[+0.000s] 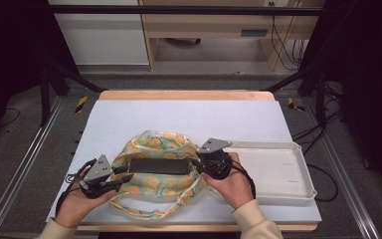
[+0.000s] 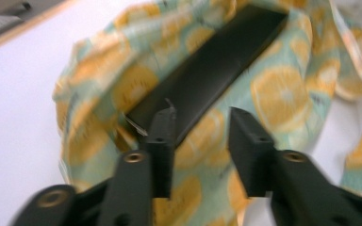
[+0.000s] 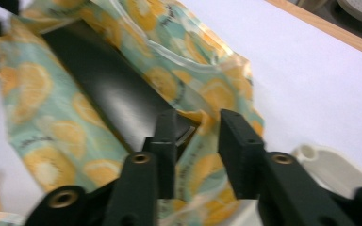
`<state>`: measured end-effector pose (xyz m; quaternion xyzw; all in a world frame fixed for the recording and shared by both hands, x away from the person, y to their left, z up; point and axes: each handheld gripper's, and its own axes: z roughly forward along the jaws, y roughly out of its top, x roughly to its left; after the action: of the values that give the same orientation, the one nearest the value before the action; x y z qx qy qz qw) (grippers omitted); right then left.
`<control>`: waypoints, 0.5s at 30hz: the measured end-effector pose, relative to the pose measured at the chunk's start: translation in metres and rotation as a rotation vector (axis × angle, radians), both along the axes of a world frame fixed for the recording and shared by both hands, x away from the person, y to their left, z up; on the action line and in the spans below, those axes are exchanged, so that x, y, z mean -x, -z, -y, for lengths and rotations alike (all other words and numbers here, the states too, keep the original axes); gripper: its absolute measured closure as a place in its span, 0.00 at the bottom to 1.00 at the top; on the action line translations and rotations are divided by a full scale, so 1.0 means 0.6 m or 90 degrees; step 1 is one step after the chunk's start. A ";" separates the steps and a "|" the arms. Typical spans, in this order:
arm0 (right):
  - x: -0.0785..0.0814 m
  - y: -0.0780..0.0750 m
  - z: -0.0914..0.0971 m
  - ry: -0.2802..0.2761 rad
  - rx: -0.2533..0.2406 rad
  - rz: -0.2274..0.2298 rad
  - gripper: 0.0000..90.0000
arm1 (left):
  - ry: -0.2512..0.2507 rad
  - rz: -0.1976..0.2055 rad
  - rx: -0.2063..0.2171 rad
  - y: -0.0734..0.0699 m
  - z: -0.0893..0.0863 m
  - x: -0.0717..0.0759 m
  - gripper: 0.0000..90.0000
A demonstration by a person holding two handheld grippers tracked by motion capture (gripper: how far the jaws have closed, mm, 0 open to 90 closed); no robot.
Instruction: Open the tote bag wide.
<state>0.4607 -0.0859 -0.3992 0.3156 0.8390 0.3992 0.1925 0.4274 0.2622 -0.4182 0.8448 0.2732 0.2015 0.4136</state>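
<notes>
Now: Both Grippers at a Lemon-Print Bag

Seen from the high view: lemon-print cloth bag [image 1: 156, 174] lying at the middle of a white table mat [image 1: 189, 117], a long black flat box [image 1: 159, 166] resting across its mouth, looped handles trailing toward 6 o'clock. Left gripper [image 1: 122, 180] held by the left hand [image 1: 77, 204] at the bag's 9 o'clock edge; right gripper [image 1: 195, 164] held by the right hand [image 1: 234, 186] at its 3 o'clock edge. White plastic tray [image 1: 278, 172] sitting just beyond, at 3 o'clock of the bag.

Left gripper [image 2: 200, 136] view: jaws apart, one tip touching the near end of the black box [image 2: 207, 70], fabric [image 2: 278, 94] below the gap.

Right gripper [image 3: 198, 136] view: jaws likewise apart, straddling the bag's rim [image 3: 202, 117] beside the box's end [image 3: 113, 94]; nothing clamped.
</notes>
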 end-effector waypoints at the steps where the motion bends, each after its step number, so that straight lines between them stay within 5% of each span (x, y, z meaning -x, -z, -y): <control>1: 0.005 0.001 -0.003 -0.004 -0.006 0.001 0.84 | -0.011 -0.002 0.006 0.000 0.001 -0.003 0.81; 3: 0.014 0.004 -0.012 -0.011 -0.006 0.000 0.91 | -0.025 -0.006 0.018 0.002 0.002 -0.006 0.88; 7: 0.026 0.016 -0.032 -0.022 -0.008 -0.005 0.97 | -0.019 -0.028 0.000 0.018 0.007 -0.008 0.94; 15: 0.035 0.044 -0.063 -0.028 -0.012 -0.013 1.00 | 0.006 -0.060 -0.076 0.050 0.025 -0.007 0.98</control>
<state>0.4397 -0.0482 -0.4254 0.3030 0.8437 0.4082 0.1722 0.4314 0.2471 -0.4480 0.8778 0.2760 0.1753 0.3500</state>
